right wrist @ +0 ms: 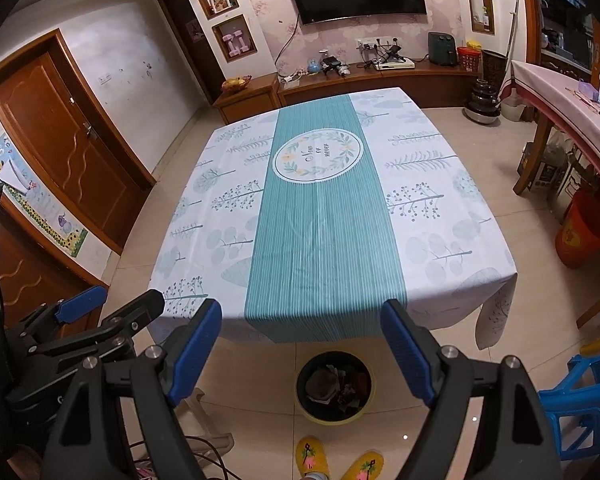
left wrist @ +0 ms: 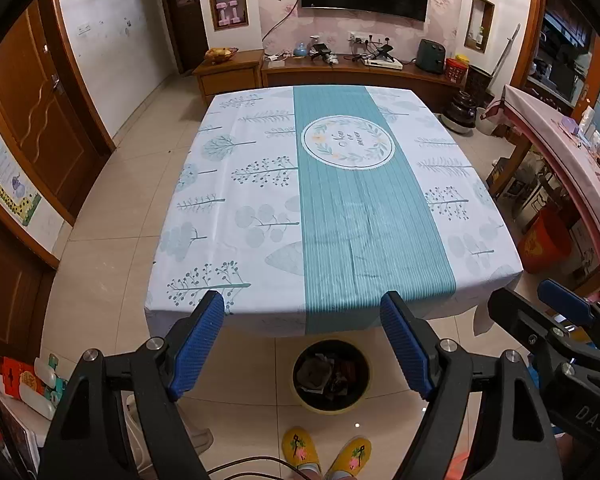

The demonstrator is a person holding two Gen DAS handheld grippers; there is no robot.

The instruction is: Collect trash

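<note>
Left gripper (left wrist: pixel 302 346) and right gripper (right wrist: pixel 302 348): both spread wide, holding nothing, above the trash-filled bin (left wrist: pixel 331 376) beside the table (left wrist: pixel 236 184).

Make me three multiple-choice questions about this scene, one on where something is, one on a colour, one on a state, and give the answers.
1. Where is the round yellow-rimmed trash bin?
A. On the table
B. On the tiled floor at the table's near edge
C. Beside the wooden door

2. What colour is the striped band down the middle of the patterned tablecloth?
A. Red
B. Teal
C. Black

3. What state is the left tool in?
A. Shut on a wrapper
B. Open, holding nothing
C. Shut on the cloth

Answers:
1. B, the bin stands on the floor below the hanging cloth edge, with crumpled trash inside.
2. B, the centre band is teal between white panels printed with trees.
3. B, its blue pads stand wide apart with nothing between them; the right tool looks the same.
</note>
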